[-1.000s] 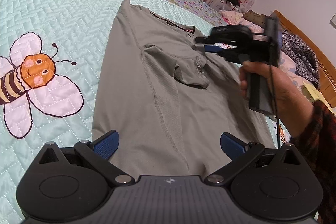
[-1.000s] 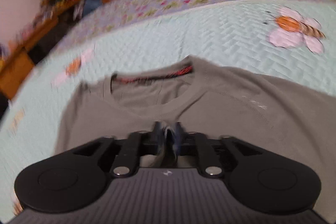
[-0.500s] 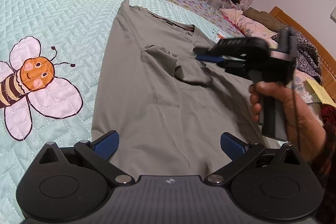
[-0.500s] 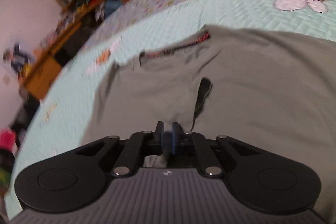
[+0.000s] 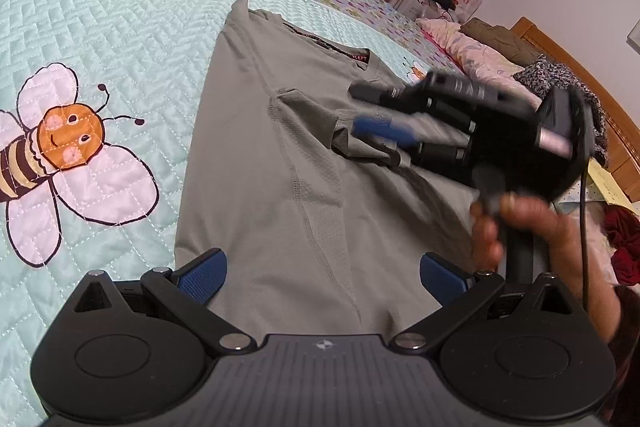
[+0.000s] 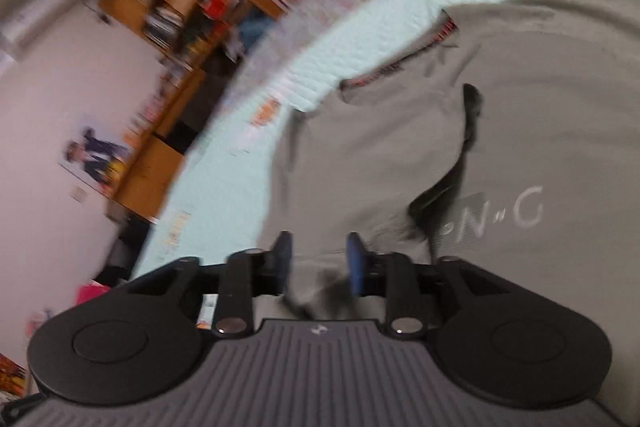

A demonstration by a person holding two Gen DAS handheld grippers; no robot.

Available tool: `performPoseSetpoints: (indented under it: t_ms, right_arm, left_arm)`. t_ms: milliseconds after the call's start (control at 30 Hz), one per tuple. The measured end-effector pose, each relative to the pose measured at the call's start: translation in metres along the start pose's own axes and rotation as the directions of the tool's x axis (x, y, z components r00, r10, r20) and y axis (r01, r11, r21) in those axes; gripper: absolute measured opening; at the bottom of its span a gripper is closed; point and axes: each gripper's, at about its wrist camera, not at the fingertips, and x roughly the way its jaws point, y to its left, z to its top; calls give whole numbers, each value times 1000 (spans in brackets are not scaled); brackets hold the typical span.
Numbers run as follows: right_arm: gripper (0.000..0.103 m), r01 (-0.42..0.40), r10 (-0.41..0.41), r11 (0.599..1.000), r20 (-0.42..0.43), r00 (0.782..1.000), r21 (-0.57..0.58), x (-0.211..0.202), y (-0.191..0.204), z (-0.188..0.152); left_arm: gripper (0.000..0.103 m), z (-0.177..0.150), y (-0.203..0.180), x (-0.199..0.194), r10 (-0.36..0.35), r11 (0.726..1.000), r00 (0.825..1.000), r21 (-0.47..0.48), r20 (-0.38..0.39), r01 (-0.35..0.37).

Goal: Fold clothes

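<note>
Ahead of the left tool: the grey shirt (image 5: 320,163) lies flat on the bed (image 5: 120,27), collar at the far end, hem running under the tool's own nose.
Left tool (image 5: 322,277): fingers spread wide with nothing between them; the pads sit just above the hem, one near each side of the cloth.
Right tool (image 5: 374,109): held in the person's right hand (image 5: 516,223), off to the right of the left tool and pointing across the shirt at the folded-in sleeve (image 5: 344,131).
Right tool's state: jaws partly apart and just been opening; in its own view the pads (image 6: 354,263) stand clear of each other with grey cloth lying below and between them, not pinched as far as the blur allows.
Sleeve: turned in onto the chest, a little rumpled, just off the tip of the right tool.
Bed cover: quilted, pale green, with bees stitched on; probably grippy enough that the shirt will not slide much.
How the shirt will handle: light, thin and limp, likely slightly slick sports fabric; it will sag and crease wherever it is not supported, and will not break.
Where to hold: pinch a hem corner or a side edge through both layers, one tool per side, so the fold comes up even.
Stage: sleeve looks laid in; the body fold is not yet done.
</note>
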Motion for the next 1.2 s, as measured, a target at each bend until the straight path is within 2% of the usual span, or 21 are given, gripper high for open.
performPoseSetpoints:
  t_ms: [33, 67, 100, 133, 200, 233, 267, 333, 433, 533, 600, 667, 767, 867, 967, 1067, 1200]
  right_arm:
    - [44, 25, -26, 1000, -29, 999, -4, 6, -4, -5]
    - [36, 34, -34, 999, -22, 999, -4, 3, -7, -8]
    - [36, 38, -38, 999, -6, 999, -3, -1, -10, -9]
    - [38, 40, -40, 999, 7, 999, 21, -6, -10, -9]
    - [44, -11, 8, 999, 66, 998, 37, -24, -3, -13]
    - [52, -18, 16, 1000, 85, 996, 22, -31, -1, -17]
    - [57, 7, -8, 1000, 70, 998, 9, -33, -4, -21]
    - [52, 67, -67, 998, 27, 997, -18, -35, -10, -29]
    - [53, 80, -78, 997, 80, 994, -24, -61, -10, -35]
    - [54, 12, -22, 998, 180, 983, 58, -100, -22, -50]
    - [56, 8, -32, 993, 204, 978, 117, -125, -37, -59]
    - [57, 54, -87, 984, 200, 976, 167, -142, -55, -67]
    - [58, 61, -114, 973, 233, 966, 224, -171, -79, -76]
    - [63, 15, -98, 963, 298, 950, 268, -195, -94, -78]
    - [65, -37, -45, 966, 309, 950, 255, -193, -98, -67]
    - [68, -79, 15, 977, 308, 951, 198, -188, -92, -51]
    - [71, -139, 105, 987, 317, 943, 85, -193, -72, -34]
  left_arm:
    - [102, 0, -1, 0, 3, 1000, 1000, 5, 0, -3]
    - [102, -1, -2, 1, 8, 1000, 1000, 12, 1, -8]
    - [102, -1, -4, 2, 15, 1000, 1000, 21, 2, -15]
    - [102, -1, -5, 2, 22, 999, 1000, 30, 2, -22]
    - [102, -3, -9, 3, 38, 998, 999, 50, 4, -38]
    - [102, -3, -10, 4, 45, 997, 999, 60, 5, -46]
    - [102, -4, -12, 5, 53, 996, 999, 69, 6, -53]
    - [102, -5, -14, 6, 65, 995, 998, 82, 9, -65]
    - [102, -6, -16, 8, 78, 992, 997, 94, 15, -79]
    - [102, -8, -21, 10, 103, 987, 994, 125, 24, -105]
    - [102, -10, -28, 14, 139, 978, 990, 155, 26, -141]
    - [102, -11, -37, 18, 193, 964, 981, 179, 26, -195]
    - [102, -12, -52, 25, 287, 936, 958, 211, 12, -283]
    - [102, -10, -69, 32, 396, 896, 918, 230, -29, -379]
    - [102, -6, -82, 36, 467, 871, 881, 215, -78, -442]
    - [102, -6, -92, 39, 516, 849, 850, 197, -107, -491]
    - [102, -9, -107, 43, 573, 813, 811, 211, -117, -543]
